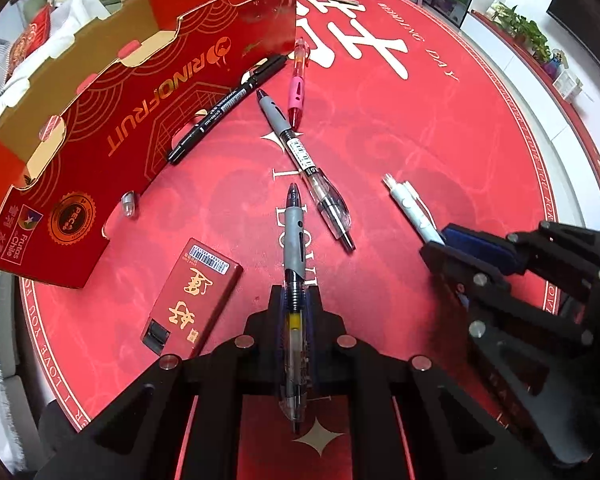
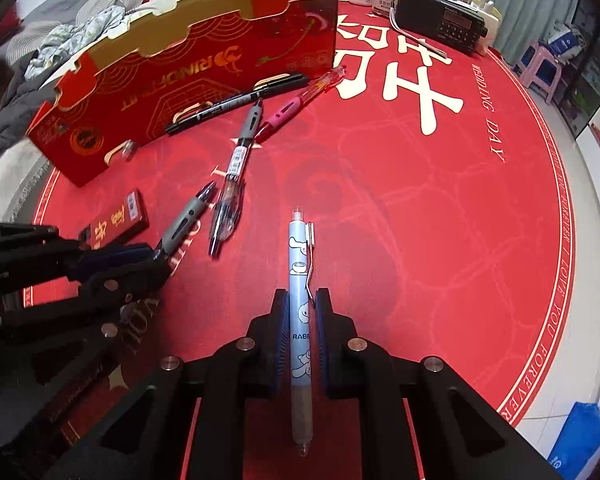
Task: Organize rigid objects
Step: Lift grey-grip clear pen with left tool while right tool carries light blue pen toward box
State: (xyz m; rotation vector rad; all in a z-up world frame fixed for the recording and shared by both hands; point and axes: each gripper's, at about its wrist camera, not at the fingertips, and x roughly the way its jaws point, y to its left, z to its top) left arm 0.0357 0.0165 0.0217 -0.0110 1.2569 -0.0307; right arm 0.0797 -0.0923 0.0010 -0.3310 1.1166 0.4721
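Note:
My left gripper [image 1: 296,300] is shut on a grey-grip pen [image 1: 294,240], which points away along the fingers above the red mat; the same pen [image 2: 184,218] shows in the right wrist view. My right gripper [image 2: 302,300] is shut on a light blue cartoon pen [image 2: 300,280], whose tip [image 1: 408,200] sticks out of the right gripper [image 1: 444,240] in the left wrist view. On the mat lie a clear grey-grip pen [image 1: 304,160], a pink pen [image 1: 298,84] and a black marker [image 1: 224,110]. The red cardboard box [image 1: 112,120] stands open at the left.
A flat red packet [image 1: 192,300] lies near the left gripper. A small clear cap [image 1: 128,204] rests by the box's wall. A black radio [image 2: 444,20] and jars stand at the mat's far edge. Clothes are piled beyond the box.

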